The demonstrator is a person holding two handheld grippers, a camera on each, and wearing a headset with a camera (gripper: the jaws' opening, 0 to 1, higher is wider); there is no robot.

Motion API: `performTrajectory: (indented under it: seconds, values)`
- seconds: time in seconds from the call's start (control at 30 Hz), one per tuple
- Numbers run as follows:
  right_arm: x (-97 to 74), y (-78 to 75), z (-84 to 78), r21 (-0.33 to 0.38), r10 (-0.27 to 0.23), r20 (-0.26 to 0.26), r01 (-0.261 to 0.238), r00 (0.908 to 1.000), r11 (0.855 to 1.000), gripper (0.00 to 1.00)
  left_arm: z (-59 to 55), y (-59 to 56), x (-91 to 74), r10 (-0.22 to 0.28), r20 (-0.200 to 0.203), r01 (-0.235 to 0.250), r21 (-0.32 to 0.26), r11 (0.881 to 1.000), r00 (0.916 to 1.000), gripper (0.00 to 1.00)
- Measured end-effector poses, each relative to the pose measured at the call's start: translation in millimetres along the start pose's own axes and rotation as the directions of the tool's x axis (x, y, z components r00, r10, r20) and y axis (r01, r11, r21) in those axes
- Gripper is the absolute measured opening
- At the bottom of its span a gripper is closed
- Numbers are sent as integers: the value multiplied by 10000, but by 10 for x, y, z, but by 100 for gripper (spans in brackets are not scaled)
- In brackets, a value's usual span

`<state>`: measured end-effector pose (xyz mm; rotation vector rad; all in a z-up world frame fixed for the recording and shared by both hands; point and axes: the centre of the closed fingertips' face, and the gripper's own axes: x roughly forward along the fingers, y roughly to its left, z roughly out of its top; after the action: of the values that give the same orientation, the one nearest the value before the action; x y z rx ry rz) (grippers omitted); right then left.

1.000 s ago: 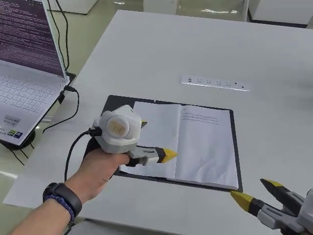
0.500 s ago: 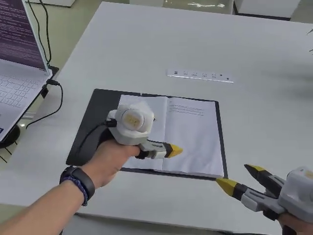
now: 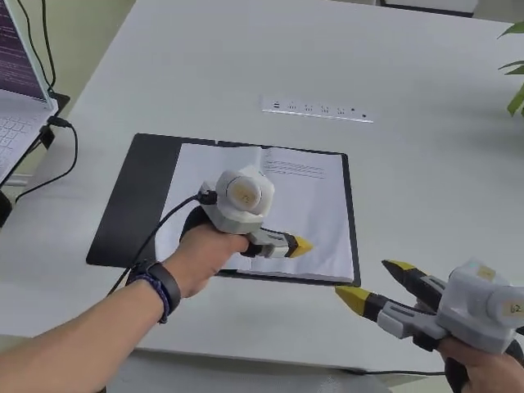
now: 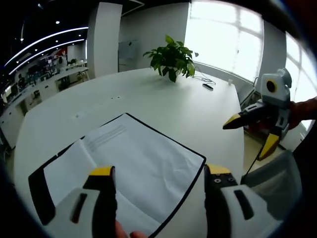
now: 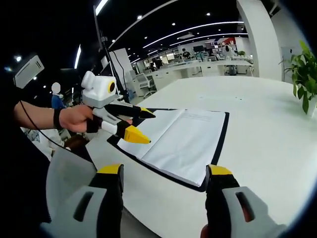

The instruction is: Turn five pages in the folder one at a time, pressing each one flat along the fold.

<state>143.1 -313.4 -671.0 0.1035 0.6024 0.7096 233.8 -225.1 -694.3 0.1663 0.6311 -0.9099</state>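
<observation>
White counter [image 3: 426, 172] carries the open folder [image 3: 307, 205], black cover down and white pages up, near its front edge. The left hand-held gripper [image 5: 146, 127] hovers over the lower middle of the pages, jaws wide and holding nothing. The right hand-held gripper [image 3: 368, 280] hangs off the folder's near right corner, clear of it, jaws also wide and empty. A power strip [image 3: 315, 109] lies beyond the folder.

Off-task bits round the bench.
I see a white table [image 3: 205, 49] w/ a power strip [image 3: 318, 109] set flat in its top. A laptop [image 3: 15, 131] sits open at far left, black cable [image 3: 72, 160] looping beside it. Potted plant [image 4: 171, 59] on the table's far side.
</observation>
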Motion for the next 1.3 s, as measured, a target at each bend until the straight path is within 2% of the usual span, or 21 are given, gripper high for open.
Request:
performTrajectory:
  seconds: [0.33,0.53,0.67,0.97,1.3]
  values:
    - [5,26,-18,30,139,-82,-138,9999,9999,66,-146,-194,480,-349,-659,345,-67,9994,9972,71]
    - [-5,34,-32,63,187,-124,-186,9997,9998,66,-207,-264,700,-454,-970,461,55,9989,9942,71]
    - [-20,29,-54,123,176,-158,-174,9997,9998,66,-216,-301,792,-521,-1039,538,128,9985,9932,70]
    - [-37,7,-136,222,204,-341,-196,9992,9996,66,-323,-314,951,-469,-1378,522,354,9980,9894,70]
    - [-34,-26,-133,311,230,-368,-219,9991,9993,66,-327,-374,1028,-458,-1368,544,593,9968,9895,72]
